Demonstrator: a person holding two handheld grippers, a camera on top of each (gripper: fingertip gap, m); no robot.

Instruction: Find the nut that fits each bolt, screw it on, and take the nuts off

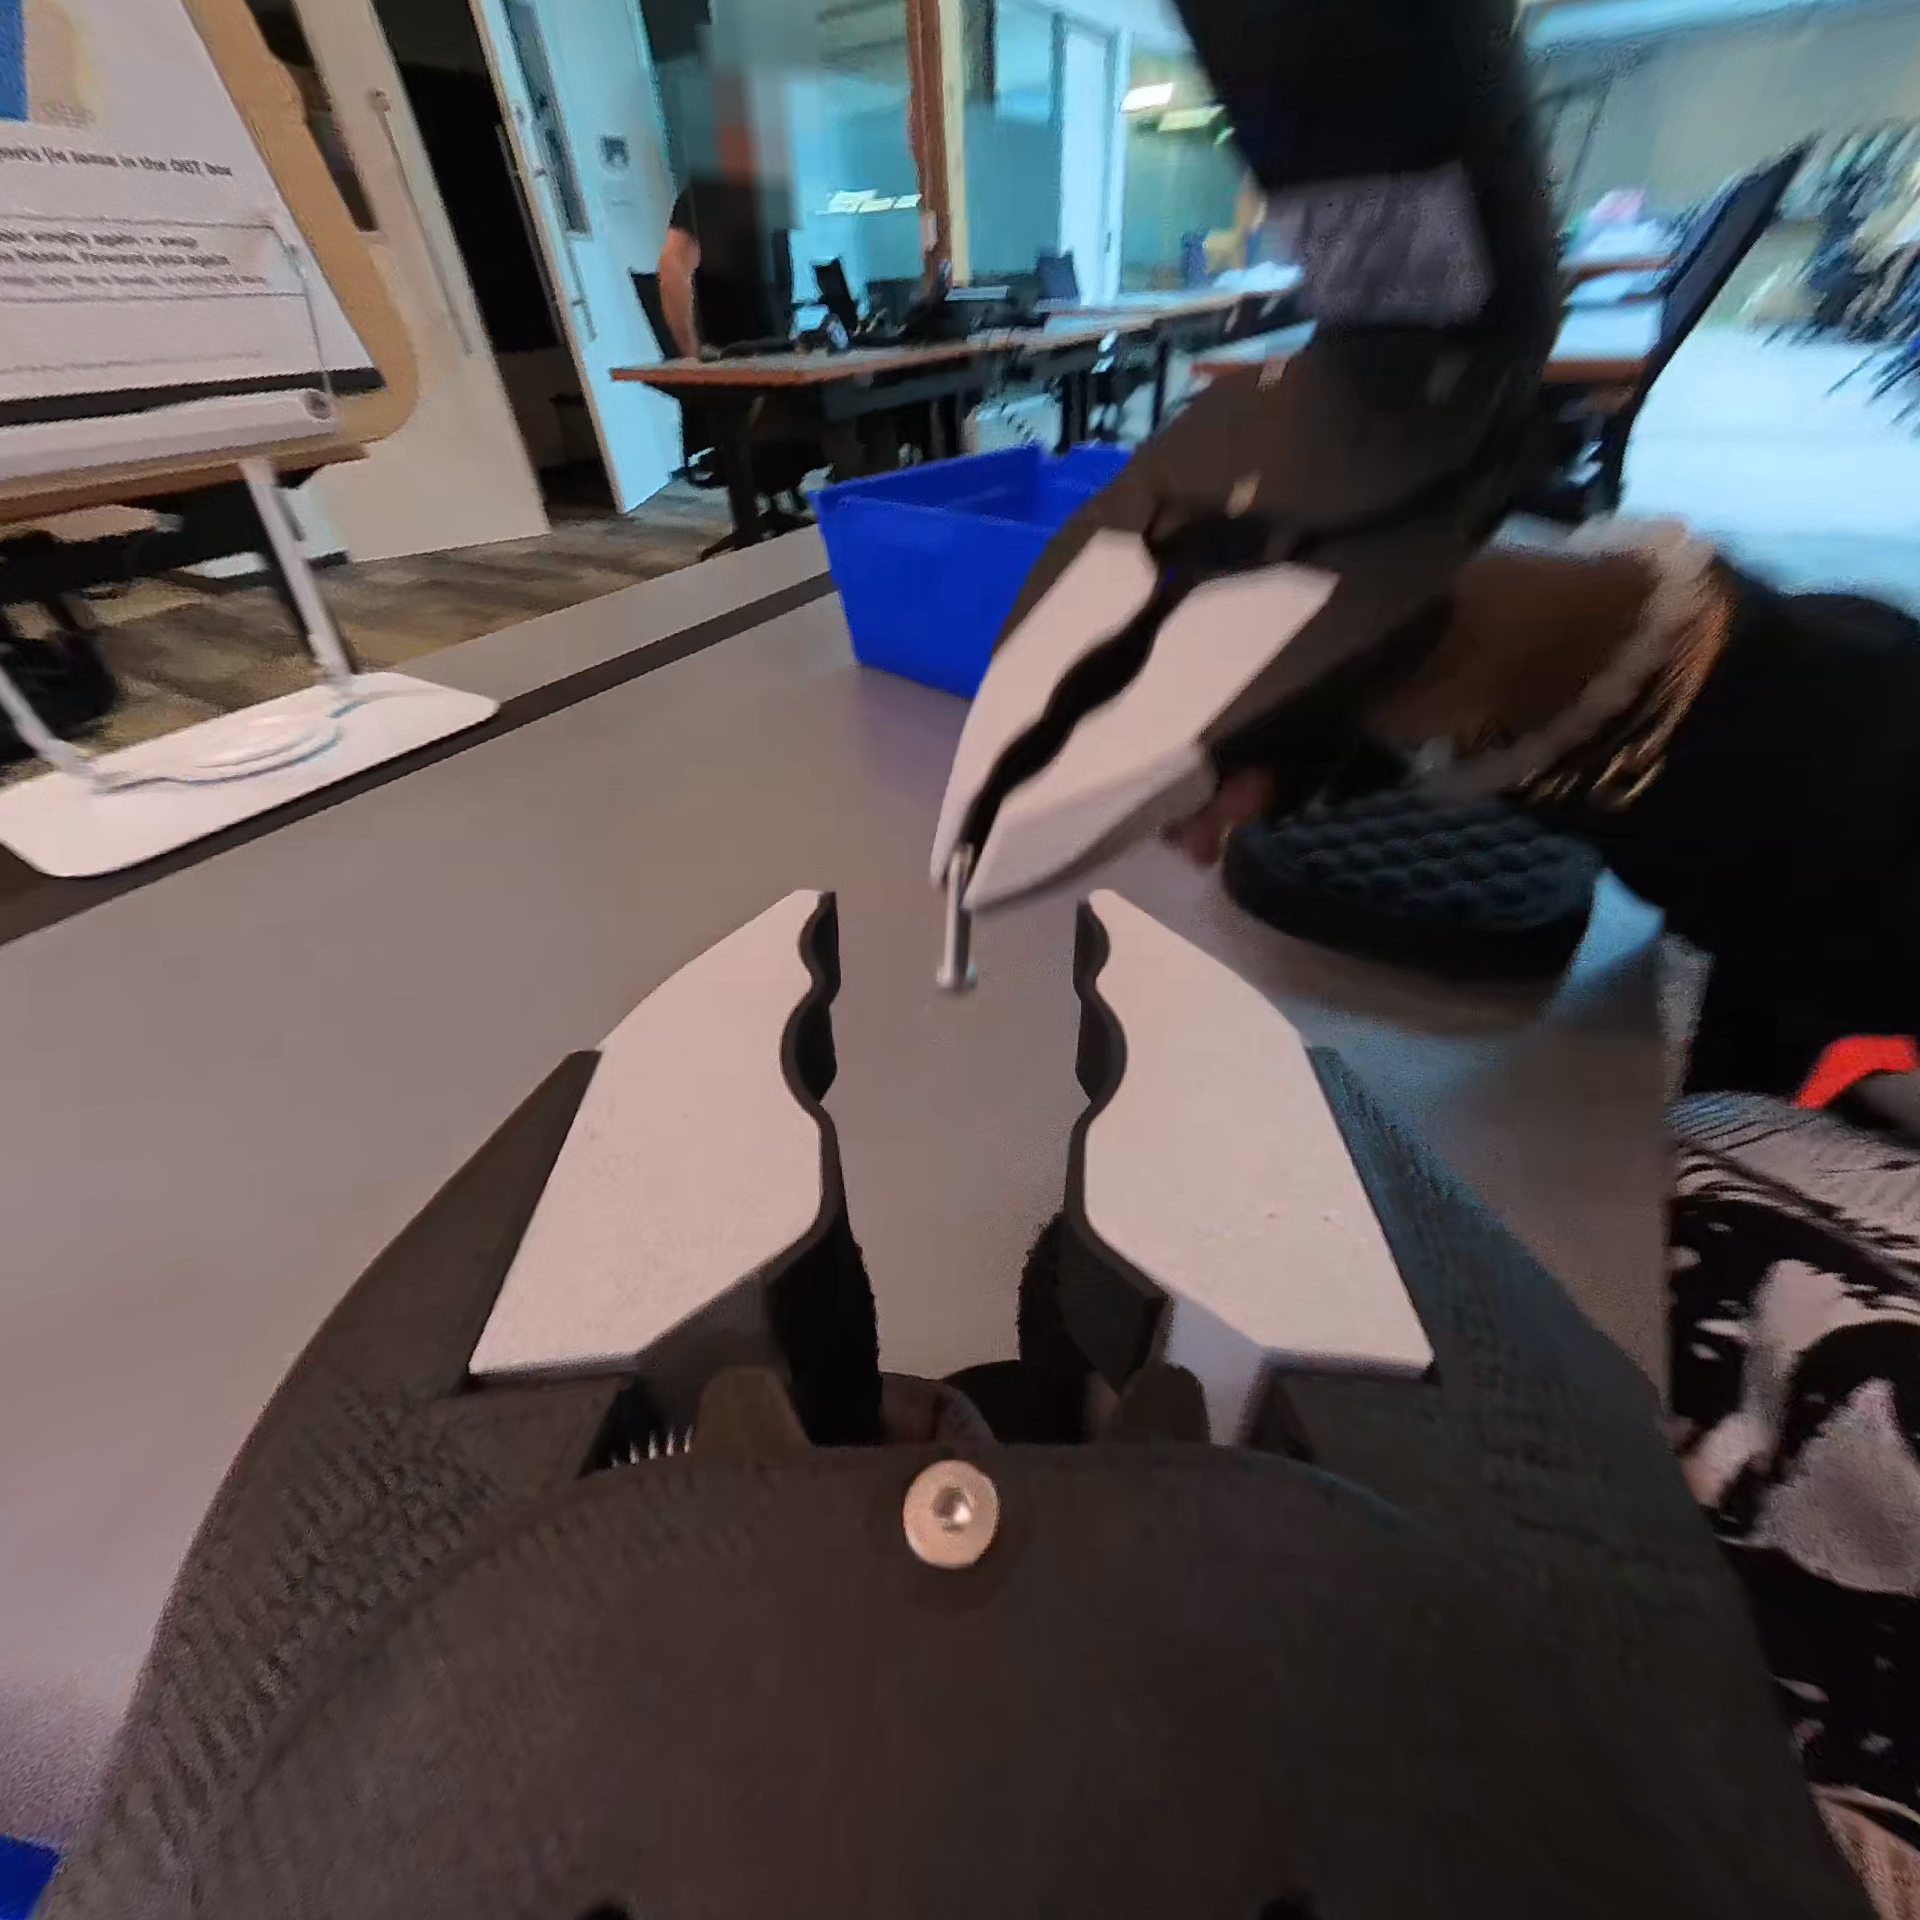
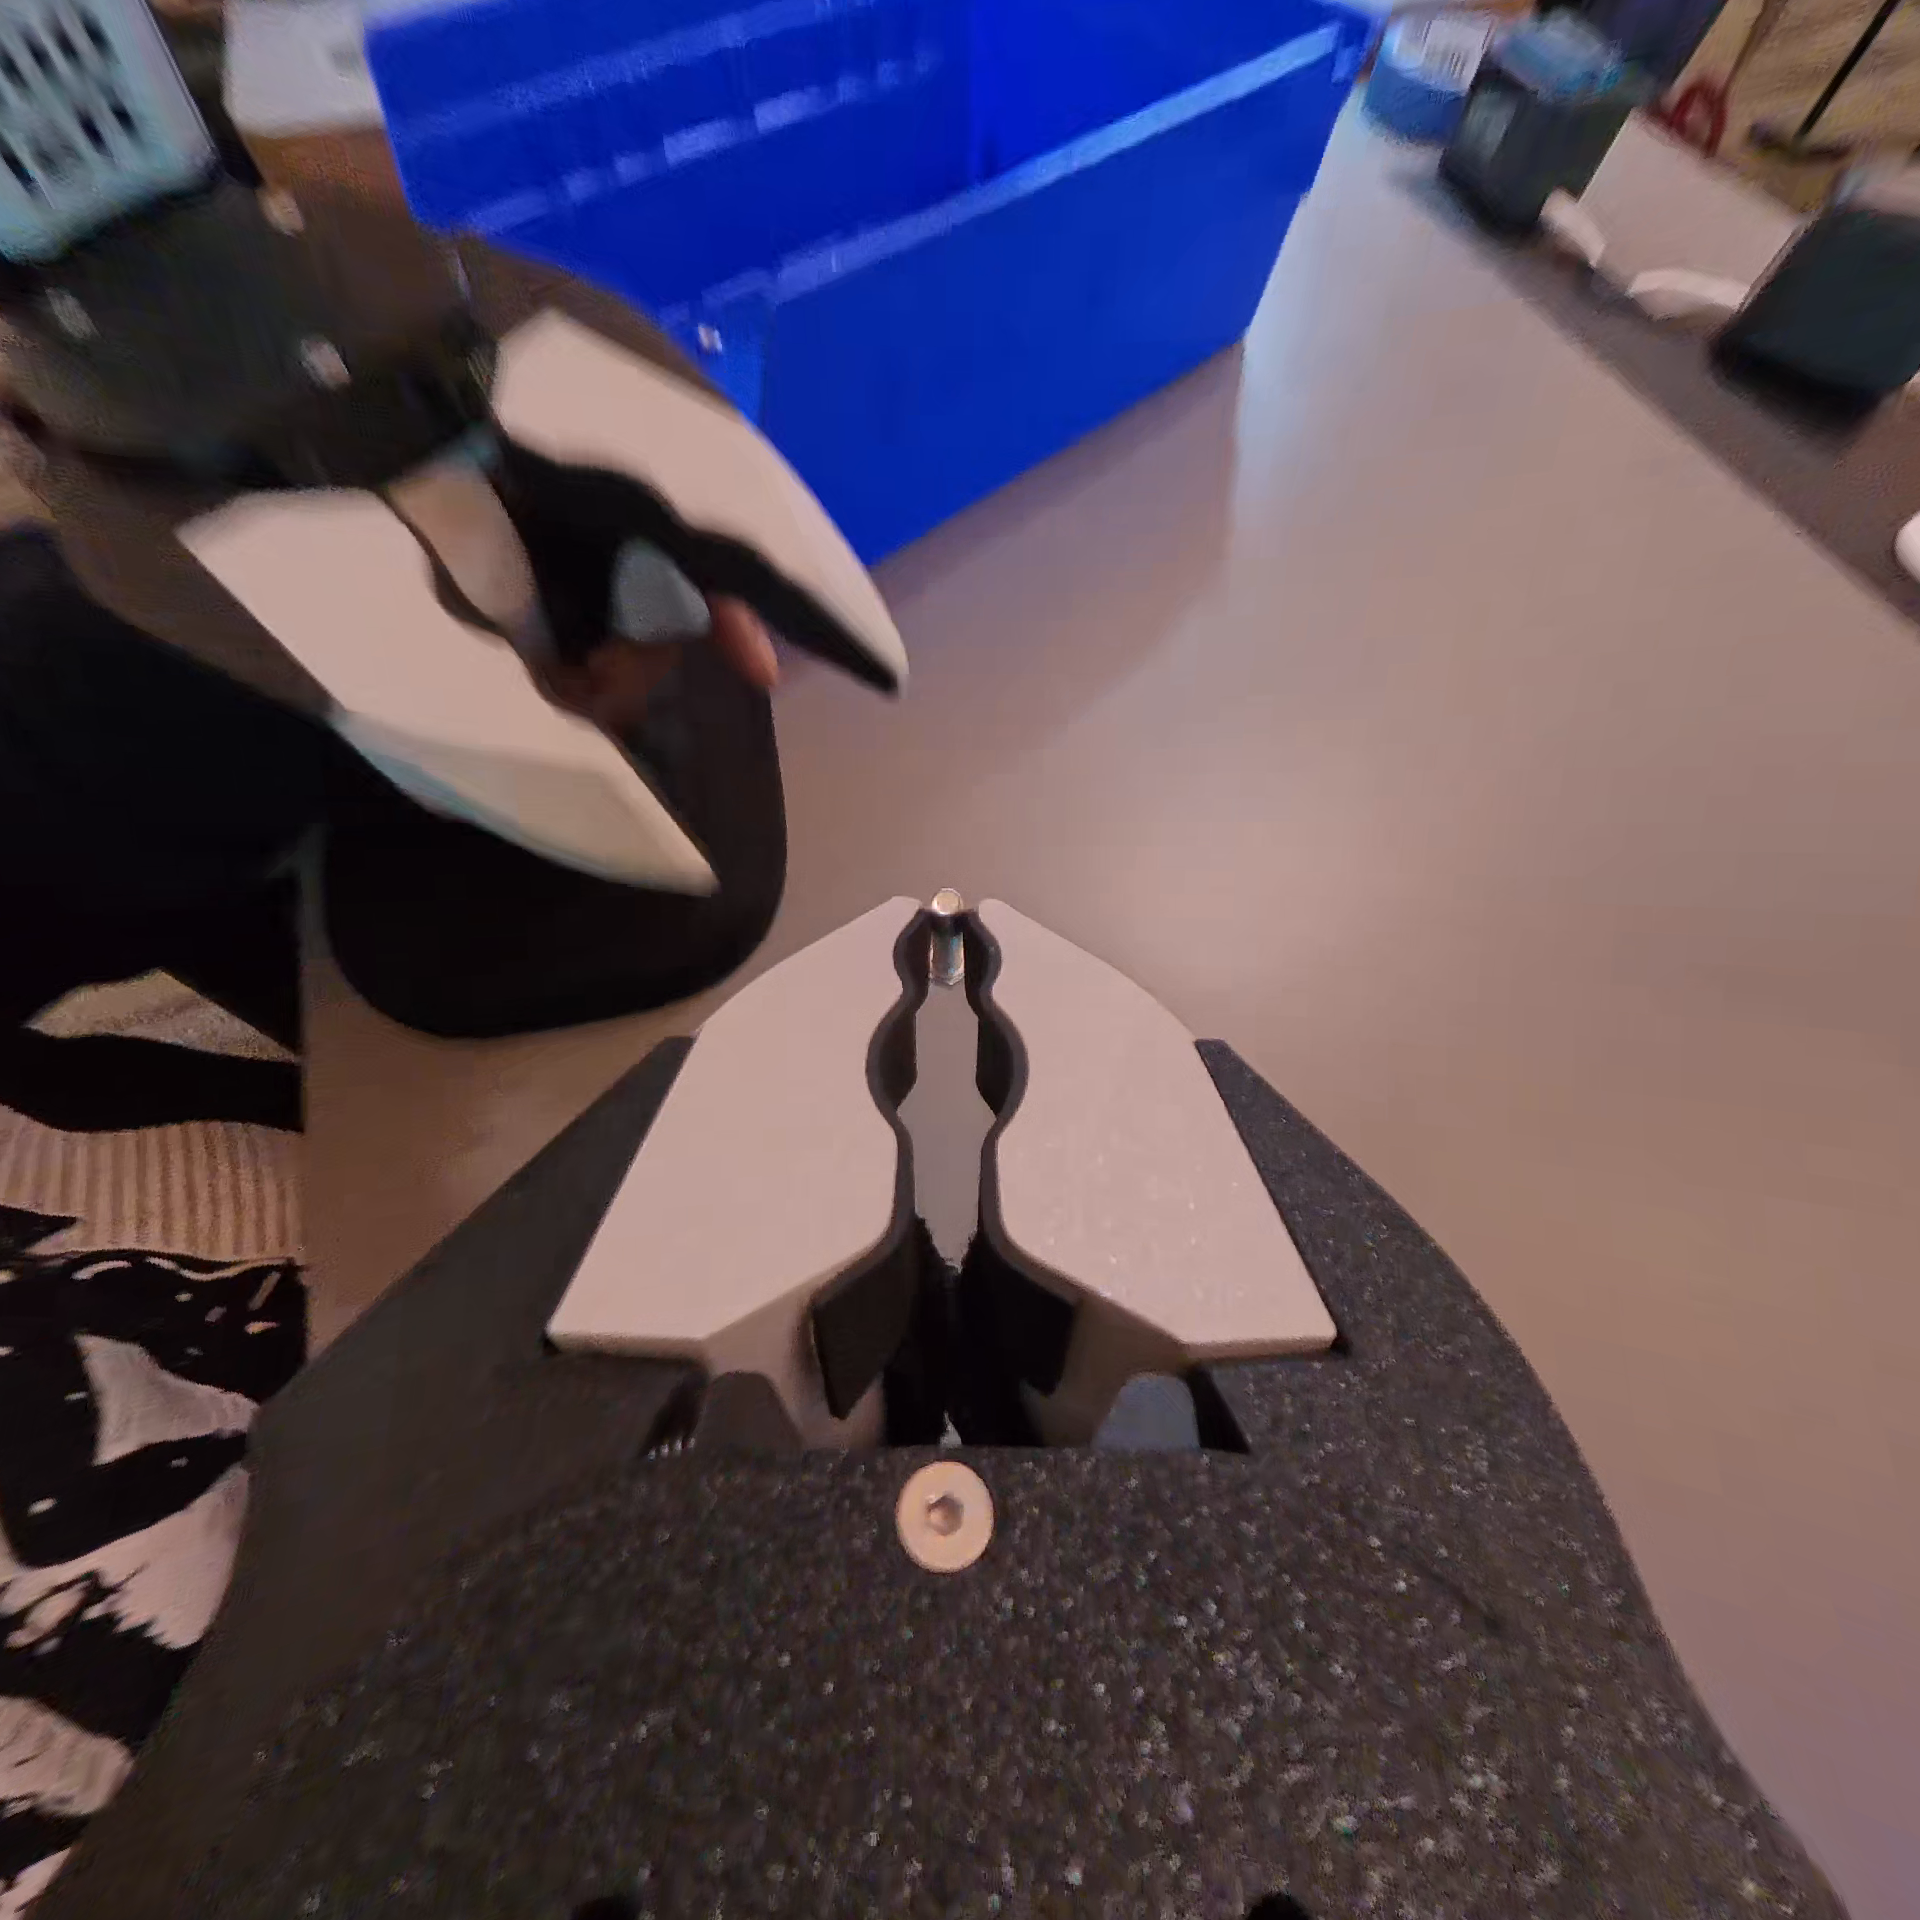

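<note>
**Bolt pinched upright at the right tips, left jaws spread toward it**

Bolt [image 1: 957, 935] is the landmark for everything else. Behind it sits the blue bin [image 1: 935, 561], on the far part of the grey table [image 1: 520, 883]; a white stand with a printed sheet [image 1: 156, 312] rises well off to the bolt's left, and a dark round pad [image 1: 1413, 883] lies on the table to the bolt's right. The sheet carries lines of print, not repeated here, and no brand mark shows on either tool.

Right gripper [image 1: 961, 857] comes down on the bolt from above and from the right, its pale fingers nearly together and pressing on the thin shank at their very tips. The bolt's long axis is close to vertical, head down, just over or on the table; which of the two cannot be told.

Left gripper [image 1: 956, 940] points at the bolt from the near side with its jaws wide apart and nothing between the pads; the bolt stands just ahead of the gap, about on its centre line. Judging by this, the left is placed to take the head end. No nut is visible.
</note>
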